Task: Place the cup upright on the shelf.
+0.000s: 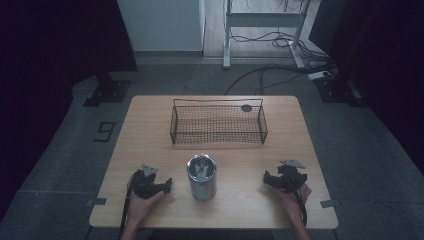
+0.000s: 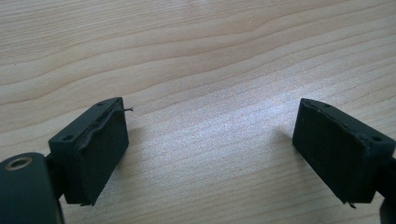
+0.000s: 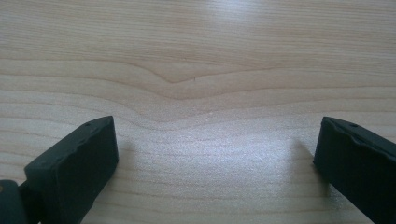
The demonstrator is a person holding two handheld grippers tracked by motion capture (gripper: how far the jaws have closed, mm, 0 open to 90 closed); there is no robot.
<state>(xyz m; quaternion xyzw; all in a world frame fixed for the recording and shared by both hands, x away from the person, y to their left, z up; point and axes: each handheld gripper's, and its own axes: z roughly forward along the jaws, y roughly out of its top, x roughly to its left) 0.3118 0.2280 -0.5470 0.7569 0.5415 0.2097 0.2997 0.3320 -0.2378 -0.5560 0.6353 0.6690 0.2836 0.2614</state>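
The wooden worktop (image 1: 150, 120) occupied the centre of the high view. A metal can (image 1: 201, 177) stood upright in the lower middle of that frame, its top open, with grey contents inside that could not be identified. It stood between the two grippers, near each but touching neither.

The left gripper (image 1: 167, 185) lay at the lower left of the frame, held in the person's left hand (image 1: 142, 200), its jaws pointing toward the can. In the left gripper view the left gripper (image 2: 210, 149) had its jaws spread apart over bare wood grain, nothing between them; the pad on the jaw at the left of that frame showed a frayed, lifting edge.

The right gripper (image 1: 267, 179) lay at the lower right of the high view, held in the right hand (image 1: 295, 196), its jaws likewise pointing inward toward the can. In the right gripper view the right gripper (image 3: 217, 154) stood released, jaws wide, nothing gripped, only wood beneath.

A wire basket (image 1: 218, 134) sat in the upper middle of the worktop, well apart from the can and both grippers. A small dark round disc (image 1: 246, 108) was seen at the basket's upper right corner; whether it lay inside or behind the basket could not be told.
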